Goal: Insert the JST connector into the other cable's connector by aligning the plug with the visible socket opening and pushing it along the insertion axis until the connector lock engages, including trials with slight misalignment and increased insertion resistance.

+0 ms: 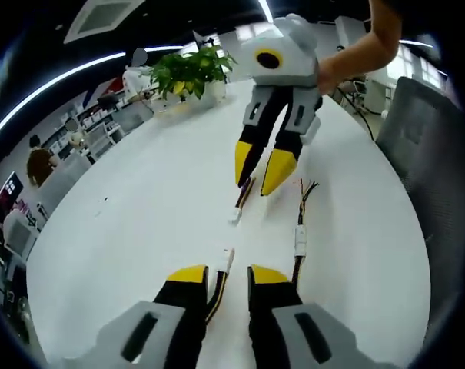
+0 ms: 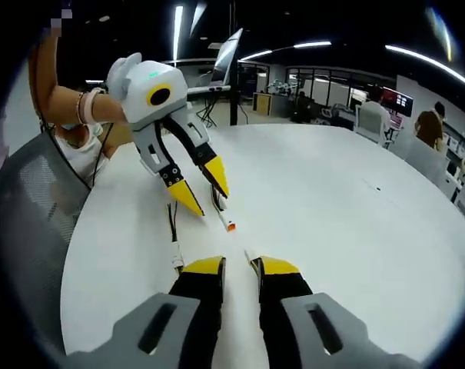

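Left gripper view: your left gripper [image 1: 228, 274] clamps one cable [image 1: 216, 292], right gripper [image 1: 257, 182] clamps the other [image 1: 244, 194]; connectors [image 1: 234, 216] apart, unmated.

Bare table [image 1: 140, 223] between connectors; spare cable [image 1: 300, 231] lies alongside.

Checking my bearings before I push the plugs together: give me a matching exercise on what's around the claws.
Things:
1. potted plant
2. loose cable
3. white plug at the left claw
4. mesh chair

Places:
A. off the table, beside its edge
B. lying on the table, neither claw on it
C. at the table's far end
D. facing the other plug at the right claw, a gap between them

Pairs: 1-C, 2-B, 3-D, 4-A
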Tool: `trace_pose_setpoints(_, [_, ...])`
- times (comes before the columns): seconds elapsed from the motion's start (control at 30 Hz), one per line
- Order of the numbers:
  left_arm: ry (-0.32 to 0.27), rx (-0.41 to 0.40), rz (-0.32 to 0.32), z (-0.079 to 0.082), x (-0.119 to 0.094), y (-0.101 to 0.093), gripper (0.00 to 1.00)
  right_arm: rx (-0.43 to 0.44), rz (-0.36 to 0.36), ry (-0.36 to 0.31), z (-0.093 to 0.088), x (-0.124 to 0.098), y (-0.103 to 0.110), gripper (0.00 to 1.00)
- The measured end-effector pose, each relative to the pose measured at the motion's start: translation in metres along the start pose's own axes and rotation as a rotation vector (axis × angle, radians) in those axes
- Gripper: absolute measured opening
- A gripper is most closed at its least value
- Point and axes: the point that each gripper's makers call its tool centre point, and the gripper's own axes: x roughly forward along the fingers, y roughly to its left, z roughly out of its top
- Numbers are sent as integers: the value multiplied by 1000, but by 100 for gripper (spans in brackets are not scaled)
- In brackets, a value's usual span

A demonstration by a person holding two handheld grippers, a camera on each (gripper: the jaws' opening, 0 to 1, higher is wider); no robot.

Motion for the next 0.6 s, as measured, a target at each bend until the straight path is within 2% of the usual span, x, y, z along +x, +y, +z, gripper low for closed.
trace_pose_setpoints(0.4, [-25, -41, -63, -4, 6, 2, 10, 0, 34, 14, -7, 15, -9, 15])
trace_pose_setpoints(0.6, [-25, -59, -68, -7, 12, 4, 8, -12, 47, 22, -10, 21, -10, 15])
